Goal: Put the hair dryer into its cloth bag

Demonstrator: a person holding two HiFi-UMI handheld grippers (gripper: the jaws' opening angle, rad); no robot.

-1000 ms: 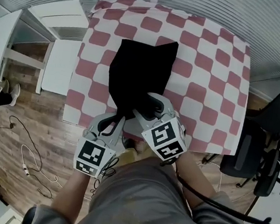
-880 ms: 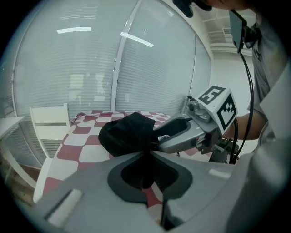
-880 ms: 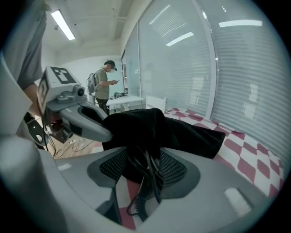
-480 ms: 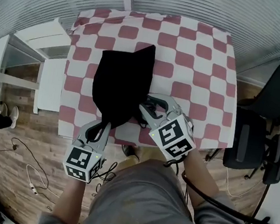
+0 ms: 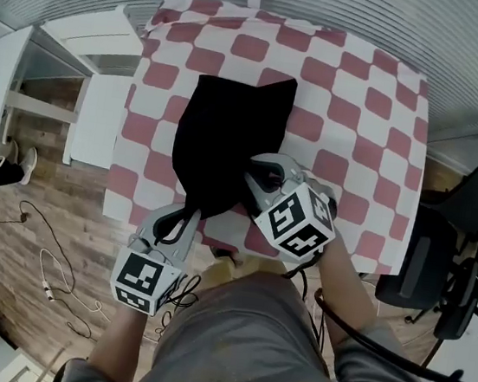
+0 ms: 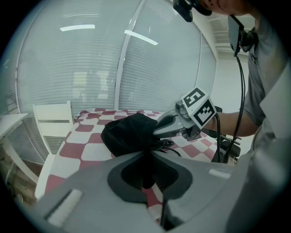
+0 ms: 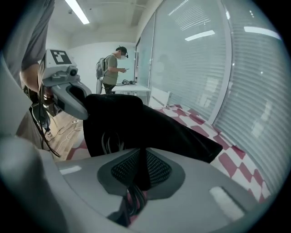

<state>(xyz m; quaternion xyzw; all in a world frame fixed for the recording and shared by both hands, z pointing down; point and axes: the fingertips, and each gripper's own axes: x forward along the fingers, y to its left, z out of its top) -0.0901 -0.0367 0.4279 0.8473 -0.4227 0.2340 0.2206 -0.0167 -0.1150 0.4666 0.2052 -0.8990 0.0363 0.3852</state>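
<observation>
Black cloth bag (image 5: pixel 227 145) bulging and lumpy on checked tablecloth (image 5: pixel 362 115), left gripper (image 6: pixel 146 157) pinching its mouth, right gripper (image 7: pixel 144 157) just closing tight on dark cord (image 7: pixel 134 196)

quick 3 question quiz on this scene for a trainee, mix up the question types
1. True or false: the bag lies on a plain white tablecloth.
2. What do the left tongs hold? A) the bag's edge B) a chair leg C) nothing
3. Is the dryer itself in view?

Key
1. False: it is checked red and white.
2. A
3. No, none of the views shows it.
</observation>
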